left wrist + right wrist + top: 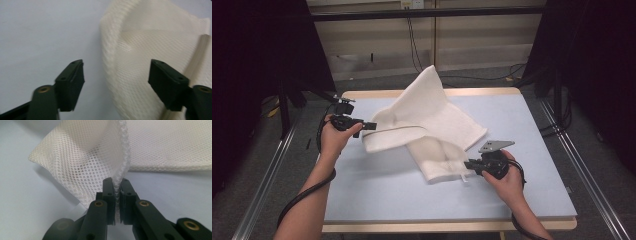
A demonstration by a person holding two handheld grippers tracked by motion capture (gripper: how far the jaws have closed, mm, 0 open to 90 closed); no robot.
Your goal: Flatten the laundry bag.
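Right gripper view: right gripper pinching the mesh bag's edge.
Left gripper spread wide, bag just ahead between its jaws, unpressed.

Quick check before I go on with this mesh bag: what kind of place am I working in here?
Most likely a lab or recording workstation, not a home. The table has a plain pale blue top, dark curtains hang at both sides, and cables run down the back wall. The white mesh bag lies on it.
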